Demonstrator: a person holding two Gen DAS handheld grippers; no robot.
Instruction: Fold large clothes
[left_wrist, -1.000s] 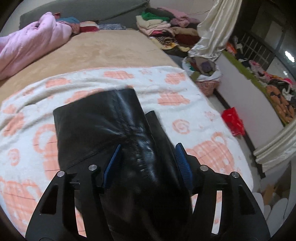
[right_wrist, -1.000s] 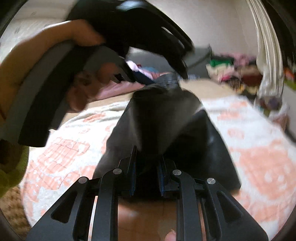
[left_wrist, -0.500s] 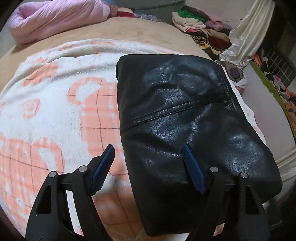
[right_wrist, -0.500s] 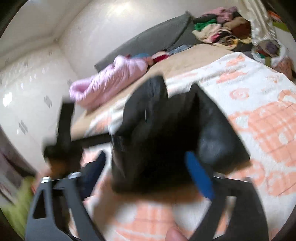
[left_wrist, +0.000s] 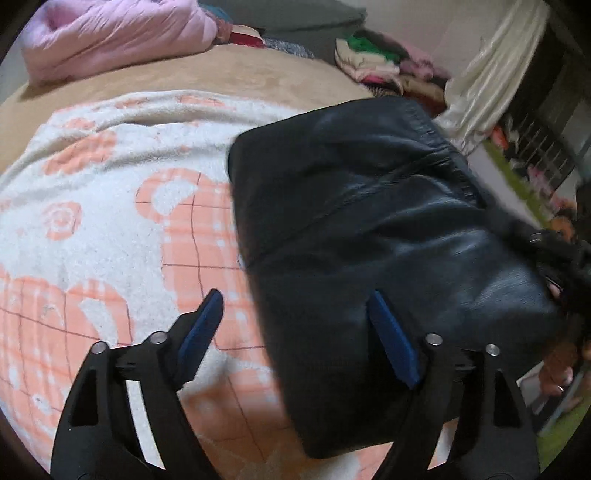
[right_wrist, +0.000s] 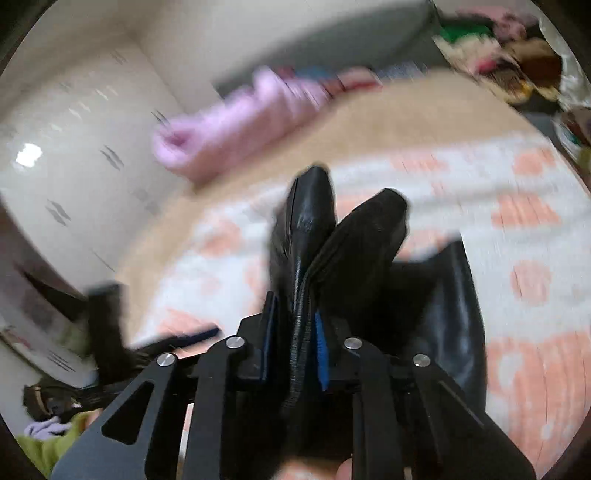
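Between the blue pads of the right gripper (right_wrist: 293, 334), whose jaws have just been closing, a ribbed edge of the black leather garment (right_wrist: 314, 236) is pinched, its folds rising toward 12 o'clock and draping down at 3 o'clock. At 9 o'clock in that blurred view stands the left gripper (left_wrist: 295, 325), its jaws spread wide after just opening further, nothing pressed between them; its right pad lies over the garment (left_wrist: 369, 229), its left over the bedding. From the left wrist, the folded garment fills the frame from 12 to 5 o'clock on a white blanket with orange patterns (left_wrist: 110, 221). Beyond, at 12 o'clock, runs a tan bedcover (left_wrist: 221, 74); a pink quilt (left_wrist: 110, 37) sits at 11 o'clock, a heap of folded clothes (left_wrist: 384, 62) at 1 o'clock, beside a pale curtain (left_wrist: 480, 74).
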